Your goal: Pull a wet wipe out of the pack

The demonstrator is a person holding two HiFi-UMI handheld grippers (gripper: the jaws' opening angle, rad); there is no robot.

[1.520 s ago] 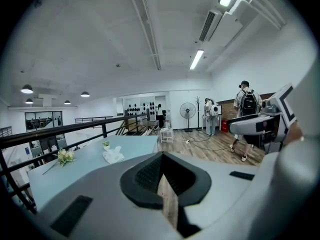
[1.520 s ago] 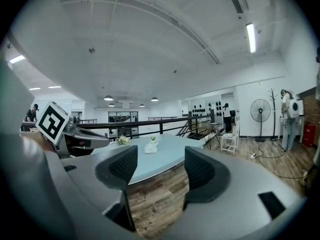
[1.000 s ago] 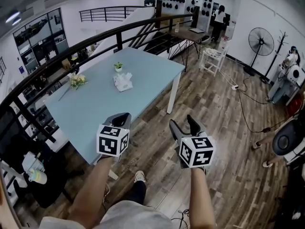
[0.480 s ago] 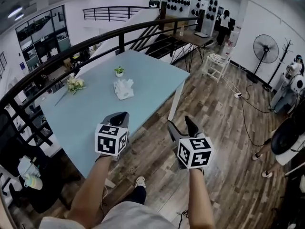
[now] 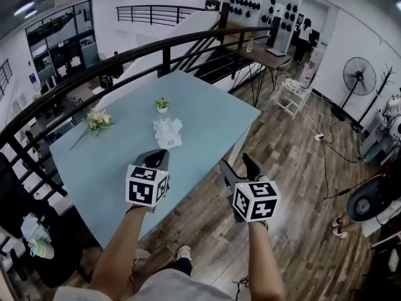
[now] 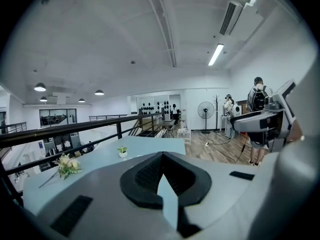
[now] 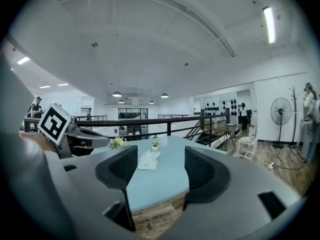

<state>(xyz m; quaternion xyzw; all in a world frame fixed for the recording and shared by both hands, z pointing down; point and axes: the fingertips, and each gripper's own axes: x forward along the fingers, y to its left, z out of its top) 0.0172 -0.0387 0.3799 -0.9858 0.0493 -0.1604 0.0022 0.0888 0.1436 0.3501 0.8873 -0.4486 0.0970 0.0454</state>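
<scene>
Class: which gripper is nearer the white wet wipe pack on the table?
Left: the left gripper is over the blue table, short of the white wipe pack; the right gripper, over wooden floor.

open tabletop [image 5: 210, 115] before wipe pack [image 5: 167, 132], railing [image 5: 166, 58] behind
</scene>
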